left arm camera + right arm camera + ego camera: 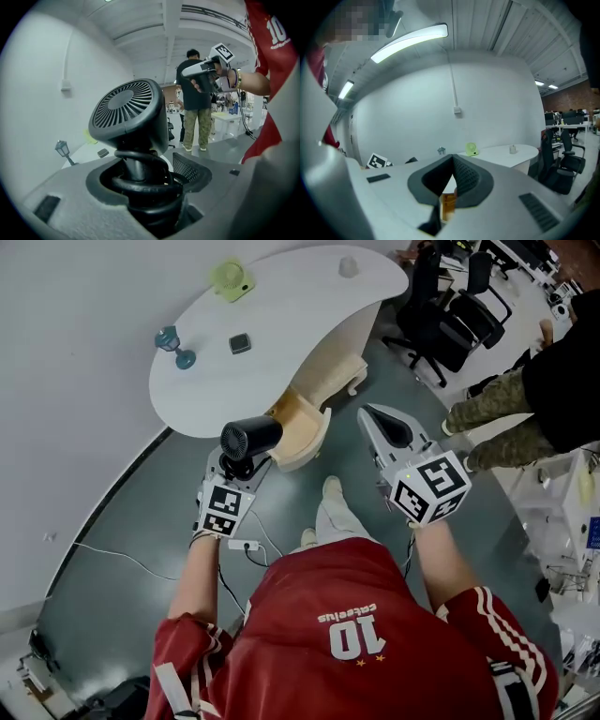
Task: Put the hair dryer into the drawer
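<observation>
A black hair dryer (250, 438) with its cord wound round the handle stands between the jaws of my left gripper (242, 468), which is shut on that handle. In the left gripper view the dryer's round grille (129, 112) fills the middle above the left gripper (145, 187). The light wooden drawer (302, 427) stands pulled out from under the white table (281, 315), just right of the dryer. To the right of the drawer, my right gripper (384, 423) hangs with its jaws together and nothing in them. In its own view the right gripper (451, 164) shows tips touching.
On the table stand a green fan (231, 280), a blue lantern (174, 343), a small black box (241, 343) and a white cup (348, 266). Black office chairs (441, 315) and a standing person (525, 390) are at the right. A white cable (246, 545) lies on the floor.
</observation>
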Motion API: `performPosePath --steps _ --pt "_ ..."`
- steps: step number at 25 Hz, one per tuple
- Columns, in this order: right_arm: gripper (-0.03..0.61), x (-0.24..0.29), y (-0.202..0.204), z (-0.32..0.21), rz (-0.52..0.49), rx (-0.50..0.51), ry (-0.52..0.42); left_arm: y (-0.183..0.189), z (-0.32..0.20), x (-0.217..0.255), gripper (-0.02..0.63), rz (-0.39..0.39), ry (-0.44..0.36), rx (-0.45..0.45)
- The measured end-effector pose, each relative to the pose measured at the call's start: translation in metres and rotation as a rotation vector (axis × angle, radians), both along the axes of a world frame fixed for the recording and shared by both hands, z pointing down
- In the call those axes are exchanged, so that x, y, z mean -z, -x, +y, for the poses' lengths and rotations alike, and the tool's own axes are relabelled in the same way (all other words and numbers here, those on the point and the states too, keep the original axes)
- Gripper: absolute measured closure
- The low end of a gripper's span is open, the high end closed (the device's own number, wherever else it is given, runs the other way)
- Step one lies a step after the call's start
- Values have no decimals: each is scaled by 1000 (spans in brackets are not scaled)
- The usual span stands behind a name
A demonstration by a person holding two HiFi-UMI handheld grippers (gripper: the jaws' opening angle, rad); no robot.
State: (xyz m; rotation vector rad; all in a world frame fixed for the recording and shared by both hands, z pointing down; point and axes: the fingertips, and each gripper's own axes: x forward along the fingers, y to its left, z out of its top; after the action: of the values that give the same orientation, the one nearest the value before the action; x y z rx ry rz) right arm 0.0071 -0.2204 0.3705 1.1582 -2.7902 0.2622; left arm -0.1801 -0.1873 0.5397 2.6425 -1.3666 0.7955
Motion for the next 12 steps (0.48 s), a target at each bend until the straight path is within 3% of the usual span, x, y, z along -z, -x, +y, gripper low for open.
performPosePath --steps 9,12 --pt "574 -38 -17 -46 -6 10 71 -31 -47 -90 305 -109 154 -67" --pt "574 -49 -22 -61 0 8 90 -38 -62 -117 305 -174 171 -102"
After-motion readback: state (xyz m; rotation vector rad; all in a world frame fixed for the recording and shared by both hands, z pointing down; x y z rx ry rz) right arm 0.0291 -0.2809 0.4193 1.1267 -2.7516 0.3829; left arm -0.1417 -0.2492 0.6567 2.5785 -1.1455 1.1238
